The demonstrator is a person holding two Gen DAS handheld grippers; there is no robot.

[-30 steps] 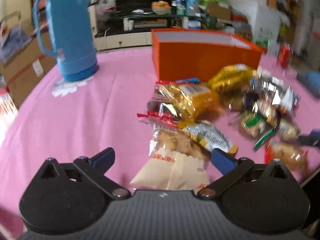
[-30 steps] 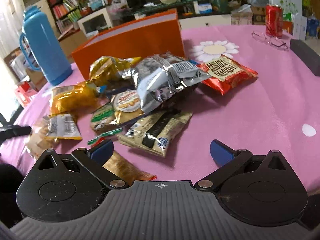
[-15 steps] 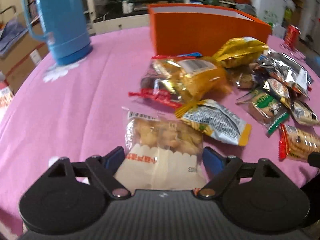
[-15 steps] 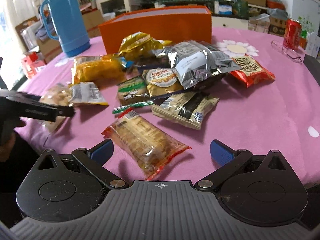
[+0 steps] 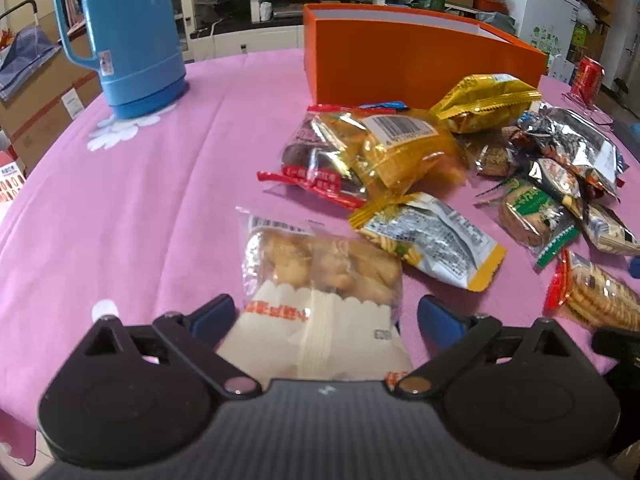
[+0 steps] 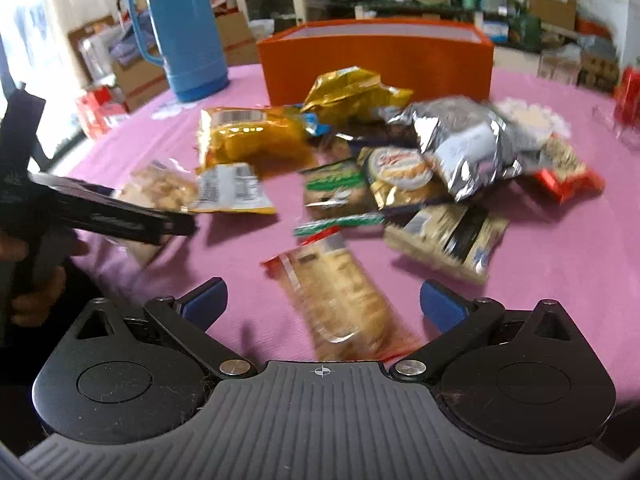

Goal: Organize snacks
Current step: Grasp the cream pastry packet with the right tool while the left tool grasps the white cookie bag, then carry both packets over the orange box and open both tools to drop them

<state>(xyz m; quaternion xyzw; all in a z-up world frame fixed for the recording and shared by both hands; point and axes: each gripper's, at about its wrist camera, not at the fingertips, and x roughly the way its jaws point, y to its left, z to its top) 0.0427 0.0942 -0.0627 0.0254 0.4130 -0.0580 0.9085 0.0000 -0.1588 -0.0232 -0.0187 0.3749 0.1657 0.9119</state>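
While both jaws gape wide, L gripper [image 5: 322, 316] straddles pastry pack [image 5: 320, 280], R gripper [image 6: 324, 300] biscuit pack [image 6: 340, 300].

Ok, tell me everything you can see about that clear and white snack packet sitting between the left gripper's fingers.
The clear and white snack packet is crinkly plastic film: transparent upper half showing golden-brown fried pieces, opaque cream lower half with a scalloped edge and red lettering. It lies flat on the pink tablecloth, sealed, lengthwise between the fingers of the open left gripper. Its far corner meets a yellow-edged noodle packet.
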